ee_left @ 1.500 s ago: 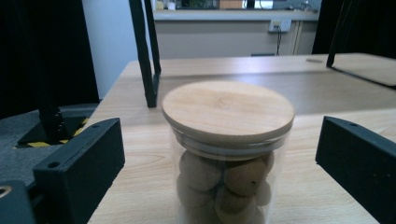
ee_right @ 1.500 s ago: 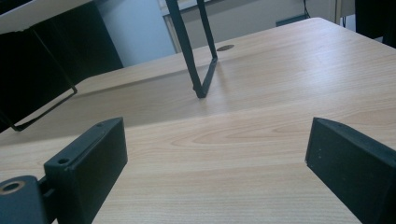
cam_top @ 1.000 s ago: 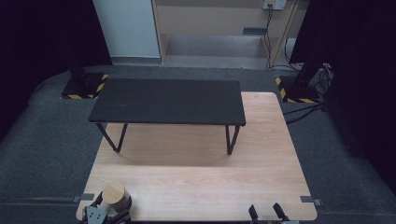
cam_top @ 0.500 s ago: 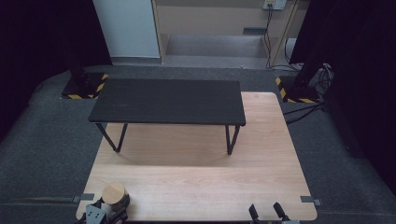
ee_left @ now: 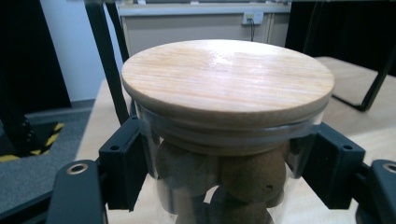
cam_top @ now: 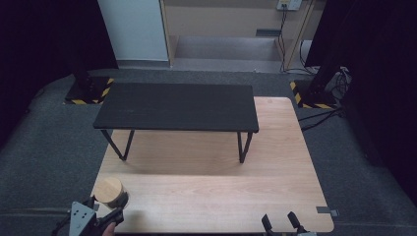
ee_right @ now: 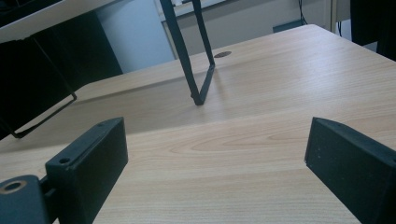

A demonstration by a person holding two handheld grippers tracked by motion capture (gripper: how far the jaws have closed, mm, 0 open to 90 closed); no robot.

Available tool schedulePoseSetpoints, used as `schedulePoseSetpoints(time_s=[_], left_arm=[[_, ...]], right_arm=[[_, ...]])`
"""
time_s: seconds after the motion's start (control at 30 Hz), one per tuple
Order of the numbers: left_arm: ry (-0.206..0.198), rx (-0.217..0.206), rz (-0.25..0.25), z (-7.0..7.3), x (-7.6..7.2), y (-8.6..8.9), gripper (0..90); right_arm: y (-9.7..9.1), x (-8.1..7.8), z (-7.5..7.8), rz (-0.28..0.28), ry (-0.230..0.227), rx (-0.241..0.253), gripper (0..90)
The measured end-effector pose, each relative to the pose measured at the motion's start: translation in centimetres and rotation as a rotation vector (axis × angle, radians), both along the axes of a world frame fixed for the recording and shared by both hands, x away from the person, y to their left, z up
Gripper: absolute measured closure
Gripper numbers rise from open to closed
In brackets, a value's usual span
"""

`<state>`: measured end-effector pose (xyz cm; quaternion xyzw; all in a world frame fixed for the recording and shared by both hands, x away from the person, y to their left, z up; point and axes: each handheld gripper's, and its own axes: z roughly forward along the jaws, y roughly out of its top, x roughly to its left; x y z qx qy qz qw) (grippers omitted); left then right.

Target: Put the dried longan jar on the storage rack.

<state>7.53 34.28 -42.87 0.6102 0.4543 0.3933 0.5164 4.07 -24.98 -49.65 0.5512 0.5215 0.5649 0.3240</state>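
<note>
Left tongs (cam_top: 101, 212) at the bottom left of the high view, pinching a glass jar (cam_top: 111, 193) just under its wooden lid (ee_left: 228, 79). Their jaws have just closed in on the jar, which now sits between them. In the left gripper view both pads press the glass from either side, with brown round lumps (ee_left: 252, 175) visible inside. Whether the jar's base touches the desk (cam_top: 211, 196) I can't tell.

Right tongs (cam_top: 282, 222) at the bottom edge, right of centre, spread wide with nothing between them, low over bare wood in the right gripper view.

Further back, mid frame: a black bench (cam_top: 177, 106) on thin metal legs stands across the desk's far half. Beyond it are grey carpet (cam_top: 49, 142) and a wall (cam_top: 221, 19) with a socket.
</note>
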Motion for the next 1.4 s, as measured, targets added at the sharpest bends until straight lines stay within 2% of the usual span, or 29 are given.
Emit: schedulePoseSetpoints(time_s=[0.03,0.1,0.13,0.17,0.23,0.3,0.33,0.4,0.67,0.83,0.93,1.0,1.1,1.23,1.33,1.4], left_arm=[[-0.013,-0.004,-0.002,0.7,0.2,0.1,24.2],[-0.017,-0.003,-0.003,1.2,0.3,0.2,24.2],[-0.028,-0.001,-0.005,2.3,0.6,0.3,24.2],[-0.037,-0.002,-0.007,2.7,0.7,0.4,24.2],[-0.044,-0.001,-0.009,3.2,0.8,0.4,24.2],[-0.061,-0.011,-0.024,4.6,1.3,0.6,24.2],[-0.061,-0.011,-0.024,4.6,1.3,0.6,24.2],[-0.073,-0.009,-0.037,5.9,1.9,0.7,24.2],[-0.078,-0.003,-0.071,9.2,4.0,1.1,24.2],[-0.085,-0.001,-0.086,10.6,5.3,1.3,24.2],[-0.085,-0.011,-0.1,11.6,6.6,1.7,24.2],[-0.088,0.0,-0.093,12.2,7.3,1.7,24.2],[-0.093,-0.004,-0.096,12.8,7.9,2.0,24.2],[-0.1,-0.006,-0.083,14.2,9.5,2.5,24.2],[-0.101,-0.006,-0.078,14.6,10.3,2.6,24.2],[-0.093,0.006,-0.067,15.2,11.6,2.7,24.3]], right_arm=[[0.0,0.0,0.0,0.0,0.0,-0.001,6.0],[0.0,-0.1,0.1,-0.001,-0.002,0.002,6.0],[0.0,-0.1,0.1,-0.001,-0.004,0.001,6.0],[-0.1,-0.1,0.2,0.0,-0.005,0.0,6.0],[-0.1,-0.1,0.2,0.0,-0.004,0.001,6.0],[-0.1,-0.1,0.3,0.0,-0.005,0.002,6.0],[-0.1,-0.1,0.3,0.0,-0.007,0.002,6.0],[-0.1,-0.1,0.3,-0.001,-0.008,0.002,6.0],[0.0,-0.1,0.4,-0.001,-0.006,0.003,6.1],[0.1,0.0,0.5,-0.004,-0.007,0.004,6.2],[0.1,0.0,0.5,-0.005,-0.011,0.005,6.2],[0.1,0.0,0.6,-0.007,-0.013,0.006,6.2],[0.1,-0.1,0.6,-0.011,-0.014,0.007,6.3],[0.1,-0.1,0.6,-0.016,-0.016,0.009,6.3],[0.1,0.0,0.7,-0.017,-0.016,0.009,6.3],[0.1,0.0,0.7,-0.017,-0.017,0.01,6.3]])
